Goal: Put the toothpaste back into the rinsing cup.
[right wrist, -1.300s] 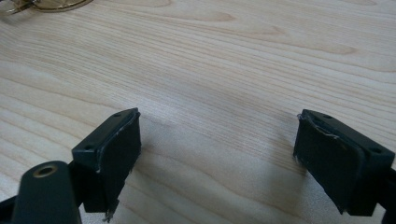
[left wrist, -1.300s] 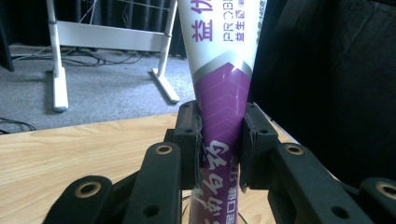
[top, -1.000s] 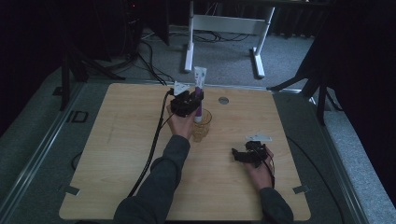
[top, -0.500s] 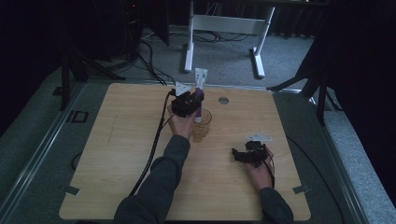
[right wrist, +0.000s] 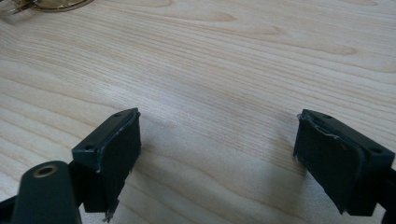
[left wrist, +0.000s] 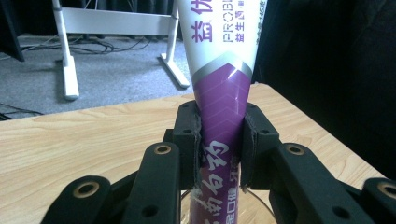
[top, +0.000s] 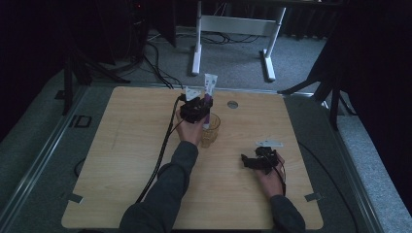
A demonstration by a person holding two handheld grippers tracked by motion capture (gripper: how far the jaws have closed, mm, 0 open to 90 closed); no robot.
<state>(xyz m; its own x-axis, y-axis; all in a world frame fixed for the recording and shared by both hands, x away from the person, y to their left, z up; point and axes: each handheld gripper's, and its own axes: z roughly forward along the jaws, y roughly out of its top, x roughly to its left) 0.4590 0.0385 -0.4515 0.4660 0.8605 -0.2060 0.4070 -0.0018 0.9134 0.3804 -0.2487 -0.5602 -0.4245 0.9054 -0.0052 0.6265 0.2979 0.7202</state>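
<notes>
Left hand-held gripper [top: 203, 108] clamped on a white-and-purple tube [left wrist: 223, 93], pads pressing its lower purple part from both sides. Tube stood upright, its lower end inside a clear amber glass [top: 210, 127] at mid-tabletop [top: 126, 145]; the glass rim showed just below the jaws in the left gripper view. Grip sat low on the tube, likely to keep it vertical while it was steadied in or lifted from the glass. Right hand-held gripper [top: 252, 161] lay near the glass, on its right and toward the person, jaws spread wide with nothing but bare wood between them [right wrist: 215, 154]. It appeared parked, out of the way. A small round disc [top: 232, 104] lay beyond the glass.
</notes>
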